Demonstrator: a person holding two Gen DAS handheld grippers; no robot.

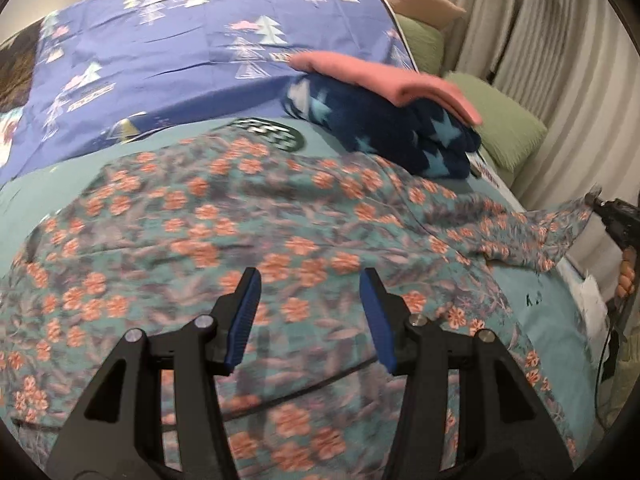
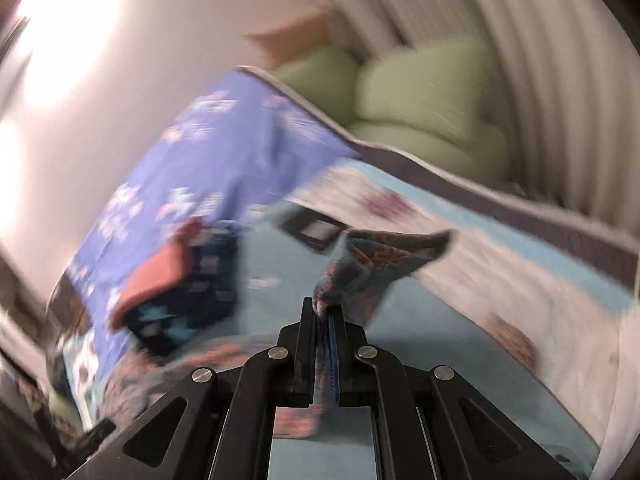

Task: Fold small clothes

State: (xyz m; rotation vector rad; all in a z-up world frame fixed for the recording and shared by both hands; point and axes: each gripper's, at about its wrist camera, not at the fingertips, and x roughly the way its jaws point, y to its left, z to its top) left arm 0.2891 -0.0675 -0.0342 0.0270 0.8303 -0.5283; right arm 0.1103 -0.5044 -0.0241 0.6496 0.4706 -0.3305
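Left gripper [image 1: 310, 280]: I am holding it spread, pinching nothing, hovering over the floral garment [image 1: 240, 220] lying on the bed sheet [image 1: 48, 188].
Left view, 3 o'clock: my right gripper [image 1: 592, 196] is lifting one corner of the garment off the bed.
Folded pile [image 1: 384, 120]: sitting at 1 o'clock, apart from the garment.
Right gripper [image 2: 326, 312]: I am keeping it pressed together, pinching that corner.
Right view, technique: I am judging it best to carry the corner low, toward 9 o'clock, while the left pins the cloth flat.
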